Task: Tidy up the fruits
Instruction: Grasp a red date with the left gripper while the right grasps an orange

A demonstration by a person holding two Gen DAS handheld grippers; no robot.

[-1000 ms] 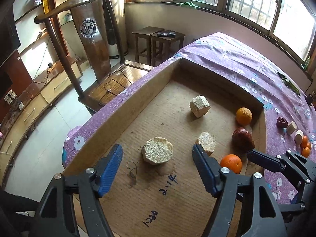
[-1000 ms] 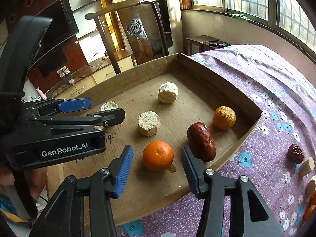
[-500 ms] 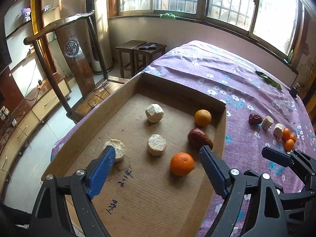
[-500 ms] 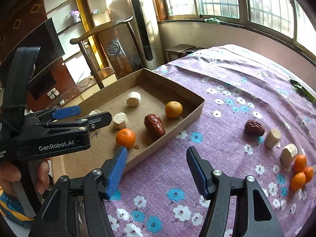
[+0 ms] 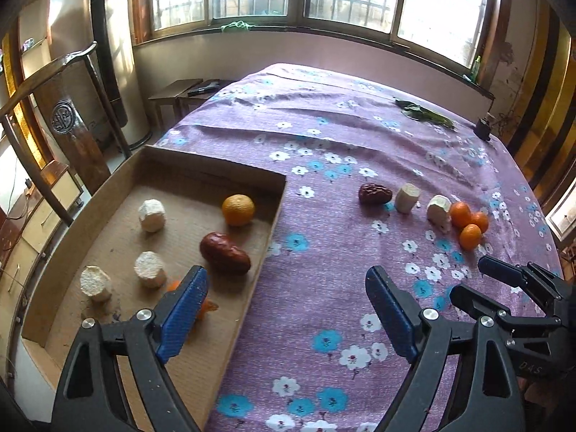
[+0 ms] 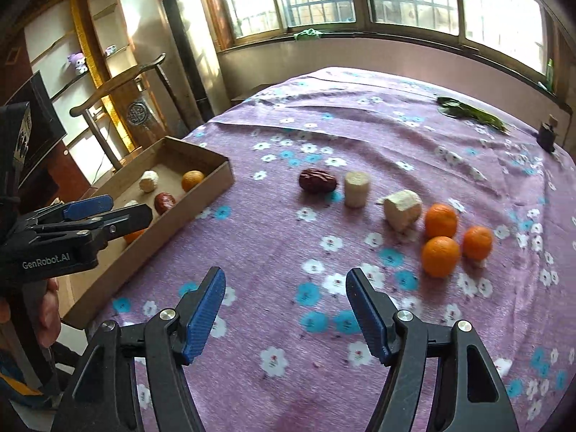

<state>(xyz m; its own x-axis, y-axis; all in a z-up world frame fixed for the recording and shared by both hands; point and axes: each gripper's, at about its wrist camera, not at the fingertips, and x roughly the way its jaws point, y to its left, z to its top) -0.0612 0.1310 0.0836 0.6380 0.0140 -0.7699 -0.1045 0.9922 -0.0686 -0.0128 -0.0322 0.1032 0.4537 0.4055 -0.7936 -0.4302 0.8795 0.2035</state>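
Bare purple cloth [image 6: 288,244] is lying open btwn right gripper [image 6: 284,309] & fruit row. Dates, white chunks, oranges [image 6: 441,255] are crowding far right; cardboard tray wall [image 6: 172,226] & left gripper [image 6: 108,212] are blocking left side.
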